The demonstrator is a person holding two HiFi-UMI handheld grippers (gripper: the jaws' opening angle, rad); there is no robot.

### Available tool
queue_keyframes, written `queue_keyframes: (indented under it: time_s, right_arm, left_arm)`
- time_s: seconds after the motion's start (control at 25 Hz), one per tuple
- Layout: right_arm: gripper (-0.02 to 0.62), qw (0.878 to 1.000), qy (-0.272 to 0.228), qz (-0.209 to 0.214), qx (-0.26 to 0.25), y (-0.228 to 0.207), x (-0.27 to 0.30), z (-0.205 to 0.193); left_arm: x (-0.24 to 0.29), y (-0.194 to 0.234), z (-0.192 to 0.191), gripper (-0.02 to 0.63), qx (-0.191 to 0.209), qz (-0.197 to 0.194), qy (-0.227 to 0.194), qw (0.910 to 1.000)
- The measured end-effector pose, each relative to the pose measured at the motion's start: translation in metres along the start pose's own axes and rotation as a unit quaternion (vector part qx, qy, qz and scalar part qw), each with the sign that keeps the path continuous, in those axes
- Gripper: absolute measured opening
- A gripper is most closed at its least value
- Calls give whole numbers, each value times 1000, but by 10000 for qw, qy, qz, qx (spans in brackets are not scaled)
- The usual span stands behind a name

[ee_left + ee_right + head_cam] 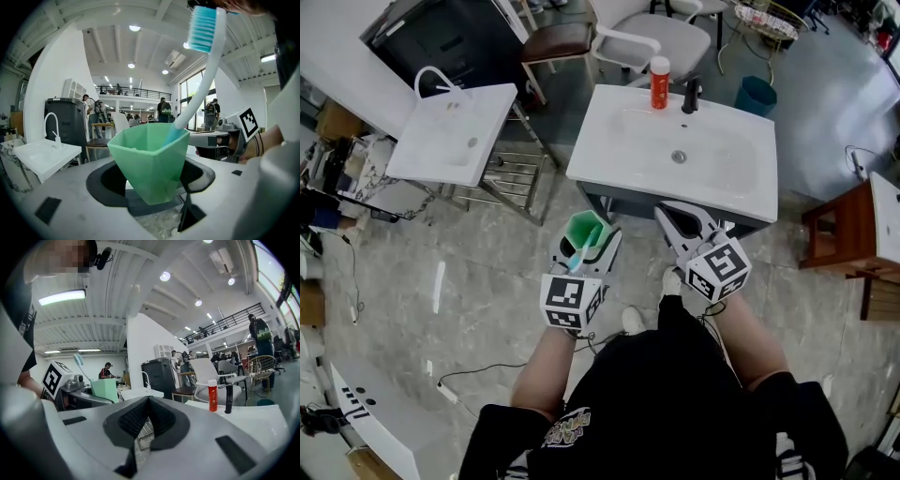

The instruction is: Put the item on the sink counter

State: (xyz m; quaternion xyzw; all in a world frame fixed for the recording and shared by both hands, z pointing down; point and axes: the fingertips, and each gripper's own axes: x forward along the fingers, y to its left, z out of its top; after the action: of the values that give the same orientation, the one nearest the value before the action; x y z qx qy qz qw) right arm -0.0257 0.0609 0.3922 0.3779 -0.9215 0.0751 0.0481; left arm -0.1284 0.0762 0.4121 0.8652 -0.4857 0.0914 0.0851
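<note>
Left gripper (pixel 589 251) clamps green cup (pixel 585 228), right gripper (pixel 675 217) jaws together; red bottle (pixel 659 82) on sink counter (pixel 731 169)

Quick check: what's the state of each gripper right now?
Left gripper: shut on the green cup, toothbrush inside it.
Right gripper: shut, empty.
</note>
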Motion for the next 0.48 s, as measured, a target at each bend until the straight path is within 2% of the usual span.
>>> queue_keyframes:
  time_s: [0.48]
  right_arm:
    - [54, 9999, 46, 104, 66, -71, 16, 3]
  left_arm:
    - [67, -5, 10, 311, -41, 75, 57, 9999]
